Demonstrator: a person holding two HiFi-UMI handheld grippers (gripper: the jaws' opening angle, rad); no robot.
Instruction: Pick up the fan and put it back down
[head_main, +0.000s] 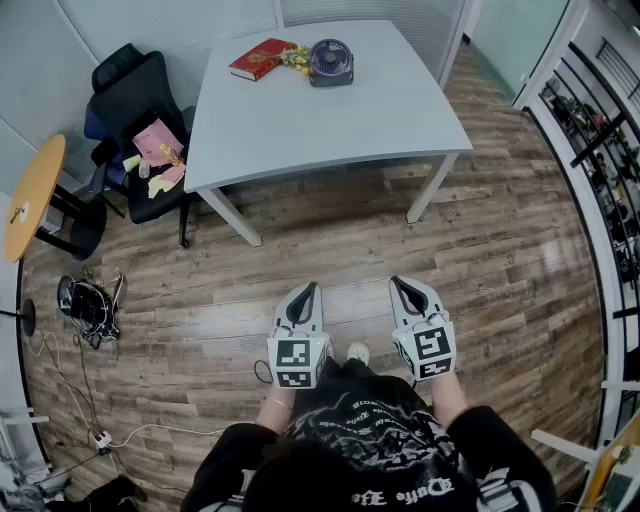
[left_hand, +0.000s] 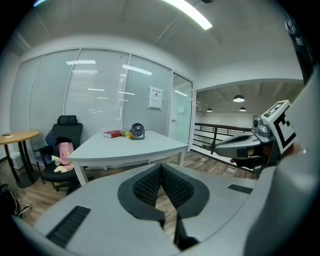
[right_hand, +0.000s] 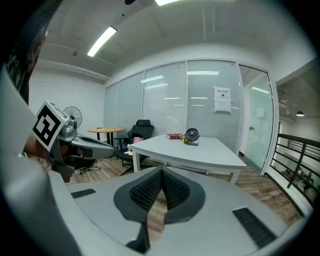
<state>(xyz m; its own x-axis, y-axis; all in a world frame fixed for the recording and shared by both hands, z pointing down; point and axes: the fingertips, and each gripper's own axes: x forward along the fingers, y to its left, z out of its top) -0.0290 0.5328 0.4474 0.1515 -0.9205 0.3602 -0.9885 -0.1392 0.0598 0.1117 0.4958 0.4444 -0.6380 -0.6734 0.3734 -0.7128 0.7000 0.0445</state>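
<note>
Side by side, the left tool and right tool are both clenched on nothing above a brown wood-plank floor. Well ahead, a pale grey desk carries the small purple round fan at its far edge, near a red book. A black office chair stands left of it.

Grey table far centre, red book near its far edge. Black office chair left of it, pink stuff on the seat. Round wooden table at left edge. Cables on wood floor. Railing right.
</note>
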